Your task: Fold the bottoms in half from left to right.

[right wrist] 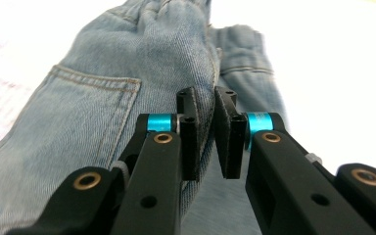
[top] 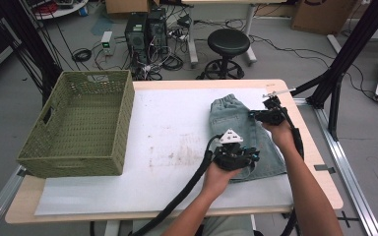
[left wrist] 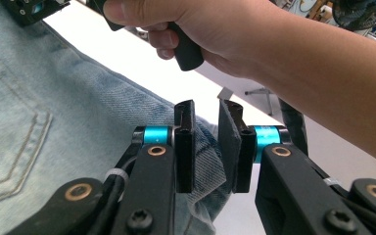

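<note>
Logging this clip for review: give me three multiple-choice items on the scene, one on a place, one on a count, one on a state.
1. Where is the woven olive-green basket?
A. left end of the table
B. on the floor
C. on the shorts

2. How many black round stools stand behind the table?
A. one
B. two
C. three

3. What is the left claw doing?
A. hanging wide open
B. pinching a fold of the light-blue denim shorts
C. gripping the basket

Answers: 1 A, the basket sits at the table's left end. 2 A, a single stool shows. 3 B, denim is bunched between its pads.
</note>
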Motion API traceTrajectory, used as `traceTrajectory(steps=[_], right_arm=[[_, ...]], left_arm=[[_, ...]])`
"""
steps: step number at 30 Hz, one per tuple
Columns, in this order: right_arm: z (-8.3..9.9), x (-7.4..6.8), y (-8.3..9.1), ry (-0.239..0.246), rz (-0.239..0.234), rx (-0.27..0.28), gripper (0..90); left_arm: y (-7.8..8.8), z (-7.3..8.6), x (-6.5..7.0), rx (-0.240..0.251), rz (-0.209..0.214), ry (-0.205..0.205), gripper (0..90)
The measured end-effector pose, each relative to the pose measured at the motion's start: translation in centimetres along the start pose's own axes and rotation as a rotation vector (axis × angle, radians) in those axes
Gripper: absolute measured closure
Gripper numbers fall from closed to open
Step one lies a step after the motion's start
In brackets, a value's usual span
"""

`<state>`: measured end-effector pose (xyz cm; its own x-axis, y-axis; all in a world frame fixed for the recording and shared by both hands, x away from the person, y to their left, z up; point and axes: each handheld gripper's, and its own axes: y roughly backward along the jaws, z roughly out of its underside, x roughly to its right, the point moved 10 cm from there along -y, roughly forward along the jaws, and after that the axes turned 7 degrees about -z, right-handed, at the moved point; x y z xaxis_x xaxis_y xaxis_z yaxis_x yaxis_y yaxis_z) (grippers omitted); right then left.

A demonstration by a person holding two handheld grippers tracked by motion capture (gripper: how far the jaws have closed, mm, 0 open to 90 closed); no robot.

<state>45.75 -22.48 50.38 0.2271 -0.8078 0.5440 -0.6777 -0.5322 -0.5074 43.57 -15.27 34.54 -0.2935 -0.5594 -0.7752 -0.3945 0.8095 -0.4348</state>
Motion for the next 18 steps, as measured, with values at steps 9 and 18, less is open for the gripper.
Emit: traceTrajectory(steps=[9, 18], right_arm=[[1.6, 2.9, 0.4, -0.026, 0.096, -0.044, 79.2], [3.1, 3.1, 2.9, -0.039, 0.074, 0.064, 70.0]], left_arm=[[0.5, 0.3, -3.3, 0.025, -0.15, -0.017, 46.0], [7.3, 2.9, -10.7, 0.097, -0.338, -0.009, 30.6]])
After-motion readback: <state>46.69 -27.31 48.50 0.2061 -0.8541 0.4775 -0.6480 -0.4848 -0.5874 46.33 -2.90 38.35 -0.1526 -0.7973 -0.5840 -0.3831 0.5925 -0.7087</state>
